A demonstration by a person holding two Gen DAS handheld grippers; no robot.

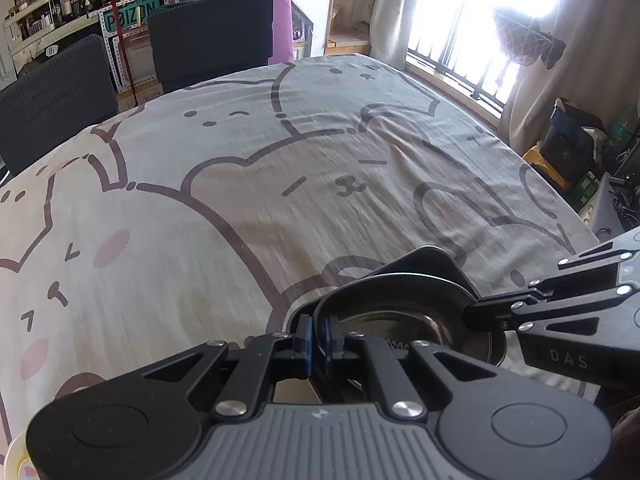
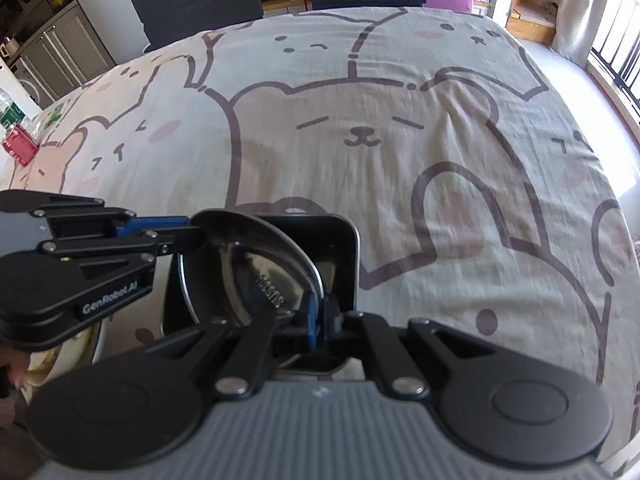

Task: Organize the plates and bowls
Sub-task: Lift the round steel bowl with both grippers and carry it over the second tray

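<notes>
A: Steel on both sides. My right claw (image 2: 318,326) is clamped on the near rim of the round steel plate (image 2: 256,276), blue pads (image 2: 309,322) pinched narrow with the rim between them. My left claw (image 2: 188,234) has the opposite rim, also closed onto it.

B: Where's the plate sitting?

A: Tilted, held over the dark square tray (image 2: 340,248). Can't tell if its low edge touches the tray. Both sit at the near edge of the worktop (image 2: 400,140), on the bear-print cloth.

B: Left view agrees?

A: Yes. Left claw (image 1: 318,334) is shut on the plate (image 1: 400,320) rim, right claw (image 1: 480,314) comes in from the side, fingertips at the rim.

B: Risks?

A: Thin edge grips on slick metal. If my two hands pull apart or twist differently, I'd expect one rim to slide out and the plate to swing or drop onto the tray. Letting one side go early, same thing. Also the tray is close to the worktop edge, so a hard landing could shove it toward me. A pale dish (image 2: 72,356) sits under the left claw; a dropped plate could clip it.

B: Cloth?

A: Loose, wrinkled. Could drag if the tray gets pushed.
</notes>
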